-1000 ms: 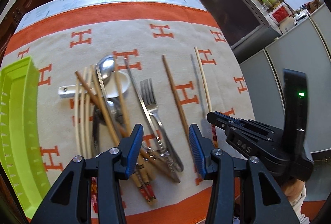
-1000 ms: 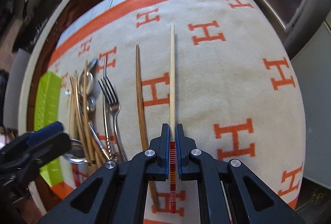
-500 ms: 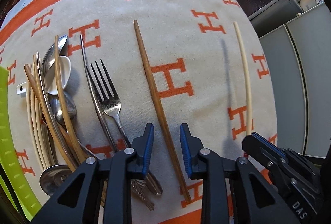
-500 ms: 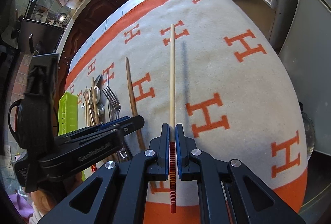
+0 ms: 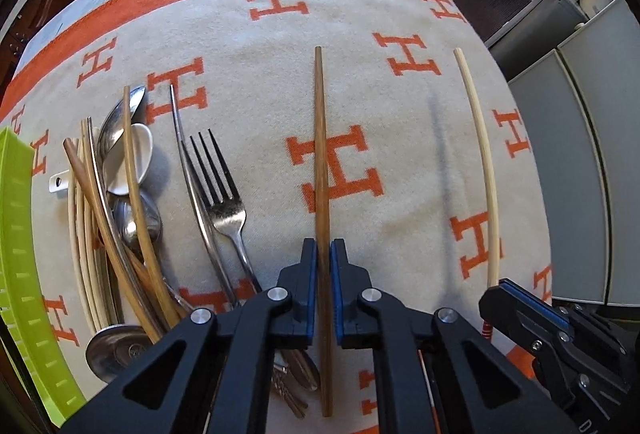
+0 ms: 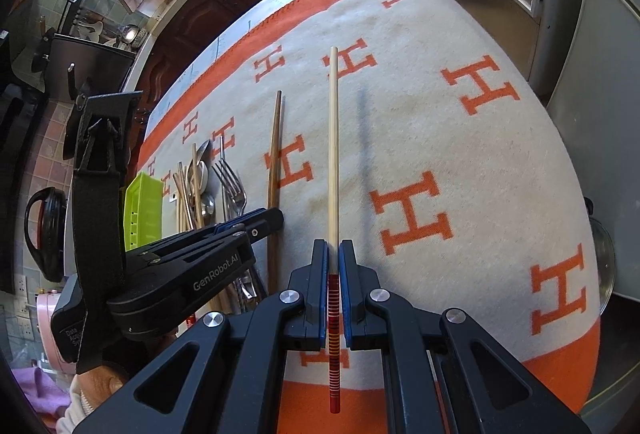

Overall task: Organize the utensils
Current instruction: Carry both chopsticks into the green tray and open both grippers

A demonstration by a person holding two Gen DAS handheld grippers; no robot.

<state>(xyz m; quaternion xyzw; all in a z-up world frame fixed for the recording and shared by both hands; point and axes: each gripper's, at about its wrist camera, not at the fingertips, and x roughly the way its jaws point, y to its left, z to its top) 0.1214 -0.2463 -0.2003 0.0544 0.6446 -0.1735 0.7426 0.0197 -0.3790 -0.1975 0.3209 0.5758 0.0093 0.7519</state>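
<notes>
The left gripper (image 5: 324, 254), its jaws just closing, clamps the brown chopstick (image 5: 320, 137) lying mid-cloth (image 5: 260, 81); the right gripper (image 6: 333, 258) clamps the pale chopstick (image 6: 333, 137). Toward the cloth's left edge a fork (image 5: 218, 189) adjoins heaped spoons and chopsticks (image 5: 116, 201), their lower ends hidden, then a cut-off green tray (image 5: 16, 234).

Brown chopstick (image 5: 322, 161) and pale chopstick (image 6: 333, 153) gripped, cutlery pile (image 5: 132, 201) leftward

Bright daylight, sharp focus, soft shadows, edges bowed (fisheye), dark corners
</notes>
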